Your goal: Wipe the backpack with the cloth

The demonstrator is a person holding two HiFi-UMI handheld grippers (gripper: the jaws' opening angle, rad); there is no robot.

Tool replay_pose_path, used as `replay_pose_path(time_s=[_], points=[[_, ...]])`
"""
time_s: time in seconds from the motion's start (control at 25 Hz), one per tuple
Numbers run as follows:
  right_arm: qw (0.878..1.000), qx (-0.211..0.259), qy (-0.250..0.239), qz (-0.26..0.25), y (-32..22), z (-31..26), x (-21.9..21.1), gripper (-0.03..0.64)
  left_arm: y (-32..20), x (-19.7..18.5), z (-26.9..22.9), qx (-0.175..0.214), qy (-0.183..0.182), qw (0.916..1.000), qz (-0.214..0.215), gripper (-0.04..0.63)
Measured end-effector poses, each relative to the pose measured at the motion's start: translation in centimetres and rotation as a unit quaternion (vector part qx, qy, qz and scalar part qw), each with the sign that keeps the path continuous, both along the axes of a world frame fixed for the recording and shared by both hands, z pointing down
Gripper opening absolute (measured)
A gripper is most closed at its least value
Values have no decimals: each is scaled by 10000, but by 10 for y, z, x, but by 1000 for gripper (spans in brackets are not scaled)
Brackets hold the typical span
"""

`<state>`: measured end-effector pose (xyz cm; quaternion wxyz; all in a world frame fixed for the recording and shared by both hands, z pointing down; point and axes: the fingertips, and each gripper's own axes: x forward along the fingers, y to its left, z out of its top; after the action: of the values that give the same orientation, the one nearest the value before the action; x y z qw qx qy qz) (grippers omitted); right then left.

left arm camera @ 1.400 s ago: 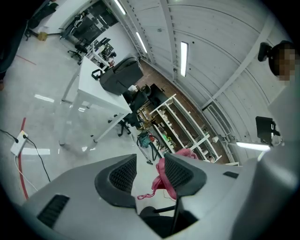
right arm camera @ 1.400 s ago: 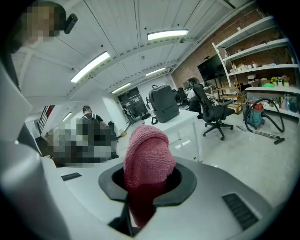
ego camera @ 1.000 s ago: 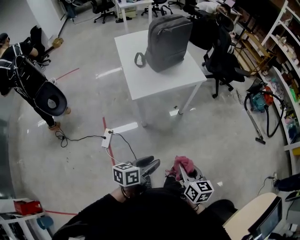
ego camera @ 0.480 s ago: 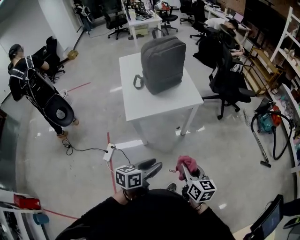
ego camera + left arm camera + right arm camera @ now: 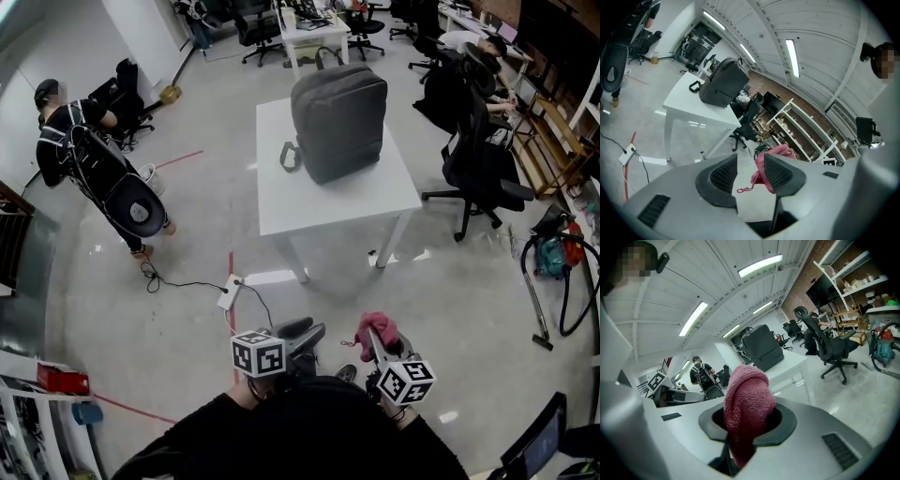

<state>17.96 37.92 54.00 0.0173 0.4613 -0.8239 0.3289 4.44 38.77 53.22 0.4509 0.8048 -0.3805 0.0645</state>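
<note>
The backpack point(image 5: 339, 117) sits on the table point(image 5: 281, 202), chair point(image 5: 483, 169) to its right.

Both arms tucked in low in front of my torso, black sleeves, grippers side by side pointing forward and slightly down. Left gripper point(image 5: 306, 334): jaws apart, empty. Right gripper point(image 5: 374, 336): jaws clamped on the cloth point(image 5: 748, 399), which bunches up above the pads.

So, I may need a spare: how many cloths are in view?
1: the pink cloth, held in the right gripper, low in the head view. Others may be hidden.
</note>
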Motion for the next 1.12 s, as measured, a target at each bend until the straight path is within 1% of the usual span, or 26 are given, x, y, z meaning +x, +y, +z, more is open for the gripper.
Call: replay_pose_path(time_s=[0.28,0.4,0.48,0.56,0.76,0.92,1.12], points=[[9998,-140,20,165,-15,11,13,92,-19,15,8,-47,-1,9997,256,192],[9994,-154,98,302,-29,11,17,94,-36,16,11,-77,48,9994,319,192],[9988,-147,165,442,-40,11,20,92,-48,16,12,-56,80,9990,434,192],[9982,-187,224,522,-52,14,15,92,-61,12,13,-39,147,9985,517,192],[9978,-257,425,441,-88,16,-17,92,-110,-23,14,-40,324,9989,334,192],[9968,-289,551,494,-120,14,-42,92,-144,-44,11,3,423,9981,452,192],[9955,-399,789,336,-151,23,-85,92,-180,-82,27,-134,560,9975,420,192]])
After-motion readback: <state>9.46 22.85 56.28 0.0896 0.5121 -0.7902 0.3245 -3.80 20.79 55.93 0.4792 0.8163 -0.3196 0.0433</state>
